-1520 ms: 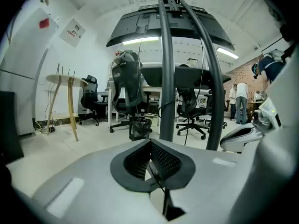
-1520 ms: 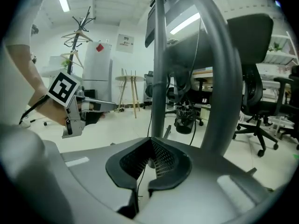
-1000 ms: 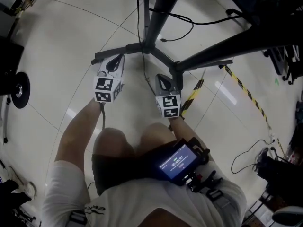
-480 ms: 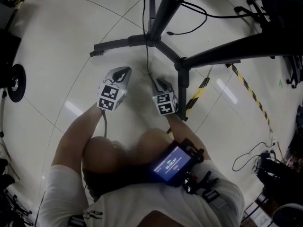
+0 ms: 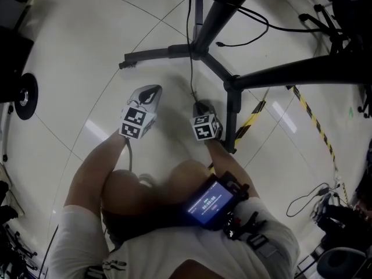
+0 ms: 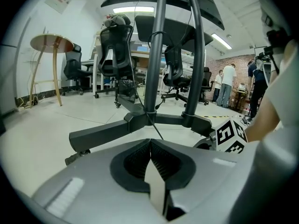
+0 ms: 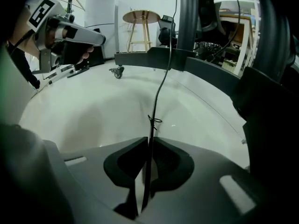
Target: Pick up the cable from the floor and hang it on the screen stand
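Pale glossy floor (image 5: 75, 63) of a workshop, bearing the black metal screen stand (image 5: 216, 17) with splayed legs. Left gripper (image 5: 152, 90): jaws together, empty. Right gripper (image 7: 149, 141): jaws have just been closing and now pinch the thin black cable (image 7: 161, 85) at floor level near the stand's base. The step in hand is the pickup; next, the cable must be raised and draped over the stand.

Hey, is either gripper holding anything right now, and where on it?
The right gripper pinches the black cable mid-length, just below a small tie; its jaws have just been closing. The left gripper is shut and empty.
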Available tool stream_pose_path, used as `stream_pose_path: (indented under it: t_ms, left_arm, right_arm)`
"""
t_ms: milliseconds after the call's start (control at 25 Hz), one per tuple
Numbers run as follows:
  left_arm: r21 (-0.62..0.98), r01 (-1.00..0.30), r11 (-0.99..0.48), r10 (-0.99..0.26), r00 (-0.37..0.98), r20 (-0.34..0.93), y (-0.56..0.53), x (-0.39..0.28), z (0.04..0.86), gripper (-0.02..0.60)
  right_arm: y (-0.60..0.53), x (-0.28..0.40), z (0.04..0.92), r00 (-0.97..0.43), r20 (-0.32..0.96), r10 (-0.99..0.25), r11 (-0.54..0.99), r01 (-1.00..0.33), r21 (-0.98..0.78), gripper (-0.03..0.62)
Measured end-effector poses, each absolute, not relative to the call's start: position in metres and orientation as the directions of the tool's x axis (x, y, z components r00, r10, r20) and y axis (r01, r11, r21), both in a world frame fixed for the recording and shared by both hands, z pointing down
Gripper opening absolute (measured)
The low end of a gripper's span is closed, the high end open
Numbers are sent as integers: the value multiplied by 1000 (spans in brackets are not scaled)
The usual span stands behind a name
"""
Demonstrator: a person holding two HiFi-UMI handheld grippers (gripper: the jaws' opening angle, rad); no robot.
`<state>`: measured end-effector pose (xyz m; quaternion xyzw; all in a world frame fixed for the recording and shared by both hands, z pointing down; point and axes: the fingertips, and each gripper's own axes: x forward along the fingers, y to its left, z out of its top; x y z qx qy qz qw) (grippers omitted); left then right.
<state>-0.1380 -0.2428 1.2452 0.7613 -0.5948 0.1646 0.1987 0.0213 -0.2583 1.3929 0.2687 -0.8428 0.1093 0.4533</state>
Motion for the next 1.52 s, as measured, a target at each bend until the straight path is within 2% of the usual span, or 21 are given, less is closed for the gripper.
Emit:
stream_pose_path:
  t_ms: [200,400,560,920,1200,1520]
  left_arm:
    - [98,-972,-212,-839,233,491,-244,-142,1248,3]
    - [93,-972,-216,-841,234,488,-246,-141,1247,3]
    - [96,-973,-210,-844,230,484,-245,-144,1247,3]
    - [98,-975,-198,-847,221,483,-241,-153,1252,3]
    - [72,-971,-230,-852,236,467,-248,-152,1242,3]
    - [63,-973,-220,-873,226,432,-248,-156,1187,3]
  right_arm:
    - [-256,16,1387,-460,819,-344,831,-555,37,37]
    - [-246,1,1371,-507,796,-330,850,-526,17,34]
    - [-244,-1,1377,-498,804,-326,872,-486,52,35]
    - [-238,-3,1376,-497,810,-311,874,-484,39,33]
    - [-233,-31,1322,-602,743,-293,905,-425,12,29]
    - [-232,-55,1218,-686,665,-296,921,-388,10,26]
